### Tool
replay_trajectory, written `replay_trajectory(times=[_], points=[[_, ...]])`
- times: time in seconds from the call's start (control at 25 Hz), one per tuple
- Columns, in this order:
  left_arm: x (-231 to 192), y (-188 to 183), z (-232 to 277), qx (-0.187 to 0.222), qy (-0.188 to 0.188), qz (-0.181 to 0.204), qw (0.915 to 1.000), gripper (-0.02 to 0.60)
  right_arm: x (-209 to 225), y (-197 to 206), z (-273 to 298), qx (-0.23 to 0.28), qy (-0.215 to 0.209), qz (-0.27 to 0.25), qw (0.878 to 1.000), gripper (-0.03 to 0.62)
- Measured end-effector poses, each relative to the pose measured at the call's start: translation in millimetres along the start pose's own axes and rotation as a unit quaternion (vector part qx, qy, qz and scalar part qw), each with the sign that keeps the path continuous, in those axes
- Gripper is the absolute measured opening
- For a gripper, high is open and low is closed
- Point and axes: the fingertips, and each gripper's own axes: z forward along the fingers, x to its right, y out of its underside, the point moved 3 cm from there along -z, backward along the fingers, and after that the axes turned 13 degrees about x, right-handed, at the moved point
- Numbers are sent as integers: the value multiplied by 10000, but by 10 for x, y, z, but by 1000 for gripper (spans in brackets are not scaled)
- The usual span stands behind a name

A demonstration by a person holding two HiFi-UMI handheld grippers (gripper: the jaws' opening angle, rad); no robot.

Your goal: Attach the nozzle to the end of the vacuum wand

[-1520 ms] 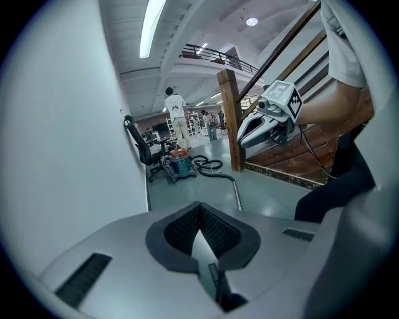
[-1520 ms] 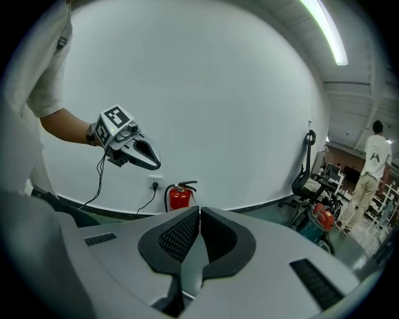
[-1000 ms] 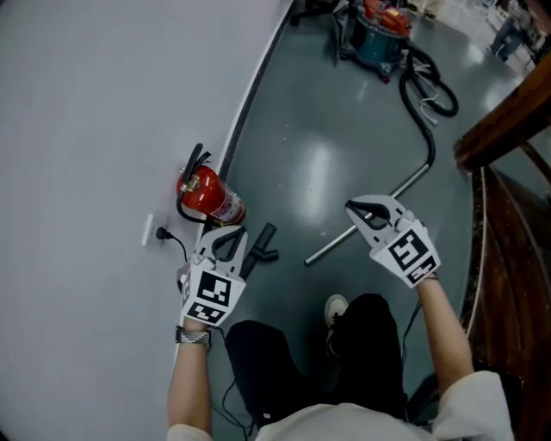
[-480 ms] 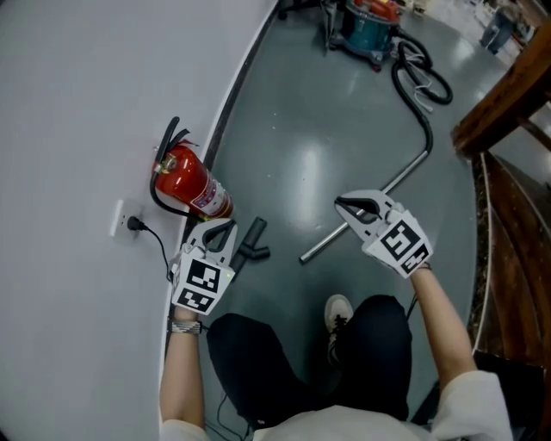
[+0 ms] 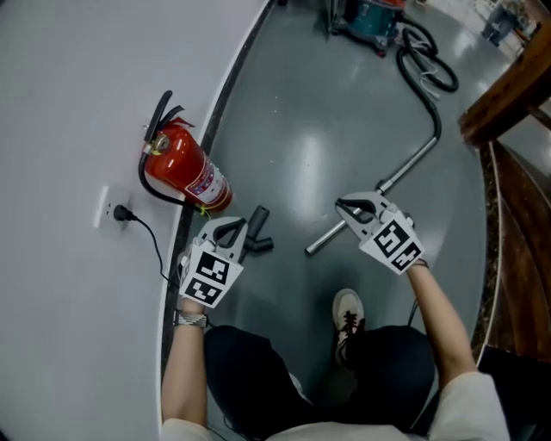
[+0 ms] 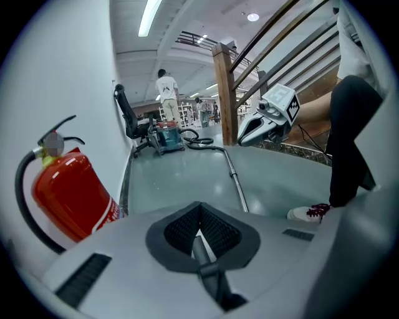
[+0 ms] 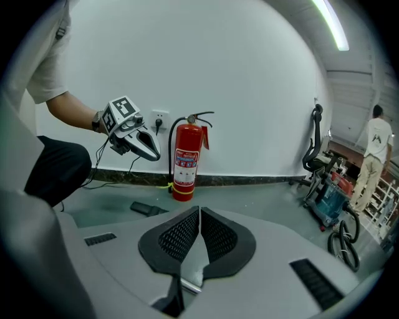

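A black nozzle (image 5: pixel 256 233) lies on the grey floor beside the wall. My left gripper (image 5: pixel 231 227) hovers just left of it, jaws shut and empty; in the left gripper view the nozzle (image 6: pixel 207 265) shows below the closed tips (image 6: pixel 199 212). The silver vacuum wand (image 5: pixel 379 188) lies slanted across the floor, its free end (image 5: pixel 312 249) pointing toward the nozzle. My right gripper (image 5: pixel 346 207) hangs over that end, shut on nothing. In the right gripper view the wand's end (image 7: pixel 187 285) appears under the closed jaws (image 7: pixel 199 213), with the nozzle (image 7: pixel 148 209) farther off.
A red fire extinguisher (image 5: pixel 181 172) stands against the white wall, by a socket with a plug (image 5: pixel 116 212). The hose (image 5: pixel 428 65) runs to the vacuum (image 5: pixel 370 15) at the far end. A wooden railing (image 5: pixel 508 95) borders the right. My shoe (image 5: pixel 347 312) is near.
Both grippers have sunk toward the floor, the left closer to the nozzle, the right closer to the wand's end. The jaws stayed shut.
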Motion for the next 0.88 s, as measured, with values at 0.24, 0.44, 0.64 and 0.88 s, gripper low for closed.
replay_trajectory(times=[0.24, 0.44, 0.64, 0.88], points=[[101, 373, 201, -95, 151, -330, 9993, 0, -116, 441, 124, -51, -237, 309, 9992, 29], [195, 704, 313, -331, 209, -515, 9979, 50, -222, 700, 235, -11, -453, 266, 9986, 29], [311, 974, 470, -666, 638, -240, 9954, 67, -389, 1048, 338, -165, -1158, 130, 9930, 31], [249, 1328, 651, -1047, 782, -240, 9911, 115, -348, 1336, 491, -410, -1277, -246, 9907, 31]])
